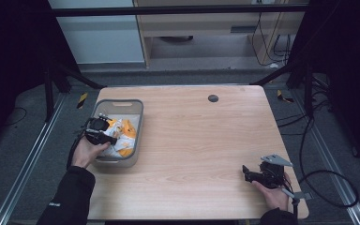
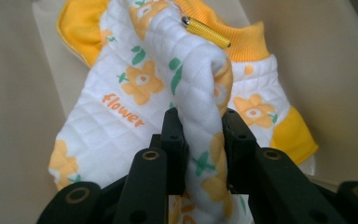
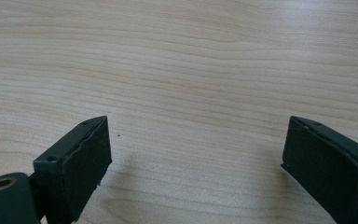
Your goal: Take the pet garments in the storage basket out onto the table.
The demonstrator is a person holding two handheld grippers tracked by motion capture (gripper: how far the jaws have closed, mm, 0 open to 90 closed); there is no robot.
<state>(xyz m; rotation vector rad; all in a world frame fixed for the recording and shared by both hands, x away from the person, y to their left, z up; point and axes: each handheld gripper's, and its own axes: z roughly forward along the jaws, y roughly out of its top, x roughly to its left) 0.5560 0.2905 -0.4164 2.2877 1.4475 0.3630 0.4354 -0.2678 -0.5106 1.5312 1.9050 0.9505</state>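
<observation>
Over at the left of the bench, the left hand-held gripper reaches into the grey basket and pinches a fold of the quilted flower-print garment lying inside. The right hand-held gripper hovers over bare wood near the front right corner, jaws spread wide.

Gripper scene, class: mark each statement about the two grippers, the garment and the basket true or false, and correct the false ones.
1. The left gripper pinches a fold of the floral garment. True.
2. The right gripper holds a pen. False: its jaws are wide apart over bare table.
3. The garment lies in the grey basket. True.
4. The word on the garment reads "sunny". False: it reads "flower".
5. The basket stands at the table's right edge. False: it stands at the left edge.
</observation>
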